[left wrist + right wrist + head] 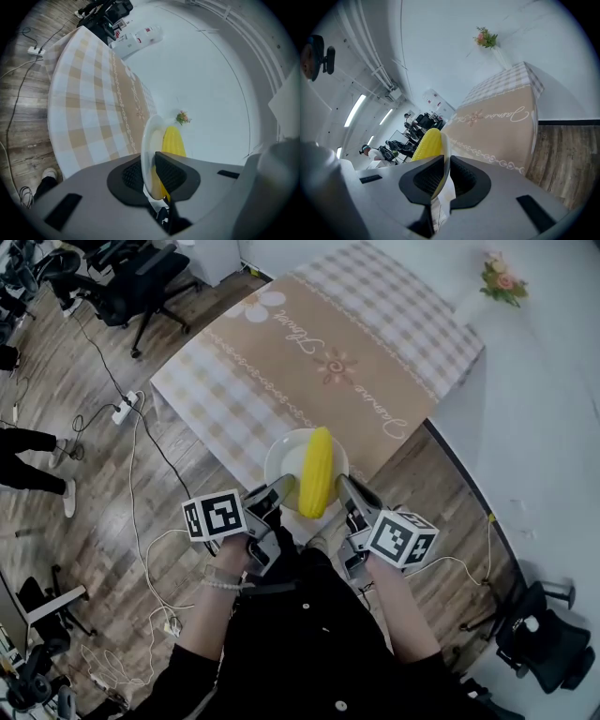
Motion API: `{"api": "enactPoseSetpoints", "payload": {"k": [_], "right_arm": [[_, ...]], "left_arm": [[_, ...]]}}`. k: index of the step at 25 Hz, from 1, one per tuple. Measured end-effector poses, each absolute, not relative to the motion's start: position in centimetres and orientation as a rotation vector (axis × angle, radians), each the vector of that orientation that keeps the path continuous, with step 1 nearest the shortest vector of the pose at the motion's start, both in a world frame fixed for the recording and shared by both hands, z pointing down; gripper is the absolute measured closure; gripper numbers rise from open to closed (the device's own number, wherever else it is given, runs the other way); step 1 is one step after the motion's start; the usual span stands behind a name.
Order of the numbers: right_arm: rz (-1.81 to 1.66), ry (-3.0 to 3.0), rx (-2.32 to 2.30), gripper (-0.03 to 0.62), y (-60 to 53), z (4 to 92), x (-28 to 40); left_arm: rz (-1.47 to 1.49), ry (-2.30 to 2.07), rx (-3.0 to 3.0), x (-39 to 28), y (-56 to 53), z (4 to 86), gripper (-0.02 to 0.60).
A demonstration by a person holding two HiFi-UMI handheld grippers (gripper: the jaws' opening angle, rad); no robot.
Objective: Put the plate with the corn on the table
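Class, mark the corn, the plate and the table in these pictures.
corn (317, 472), head view, middle of the cob.
plate (279, 460), head view, bare left part of its rim.
table (309, 343), head view, tan centre of its cloth-covered top.

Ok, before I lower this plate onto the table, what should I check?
1. Jaws of the left gripper clamped on the rim of the round white plate: ok.
2. Jaws of the right gripper clamped on the opposite rim: ok.
3. The yellow corn cob resting on the plate: ok.
4. Plate well inside the checked beige tablecloth: not ok, it is only at the near corner.
5. Cloth ahead free of obstacles: ok.
6. Plate level: cannot tell.
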State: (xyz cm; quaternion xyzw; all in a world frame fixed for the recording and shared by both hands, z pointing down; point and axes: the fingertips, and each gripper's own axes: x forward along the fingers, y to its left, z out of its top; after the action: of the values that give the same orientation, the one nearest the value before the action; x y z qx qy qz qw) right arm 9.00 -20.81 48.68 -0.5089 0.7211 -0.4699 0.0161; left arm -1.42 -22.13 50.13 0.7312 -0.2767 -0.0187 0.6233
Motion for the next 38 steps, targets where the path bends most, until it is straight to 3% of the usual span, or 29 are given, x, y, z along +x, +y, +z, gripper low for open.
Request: {"api": "enactPoseSetpoints", "payload": {"k": [38], "right_arm": [[-1.575, 2.234, -1.815, 0.503, -26.2, 58.7, 9.9]], "left_arm": [[0.251, -0.636, 1.699, -0.4, -28.6, 59.0, 0.529]]}}
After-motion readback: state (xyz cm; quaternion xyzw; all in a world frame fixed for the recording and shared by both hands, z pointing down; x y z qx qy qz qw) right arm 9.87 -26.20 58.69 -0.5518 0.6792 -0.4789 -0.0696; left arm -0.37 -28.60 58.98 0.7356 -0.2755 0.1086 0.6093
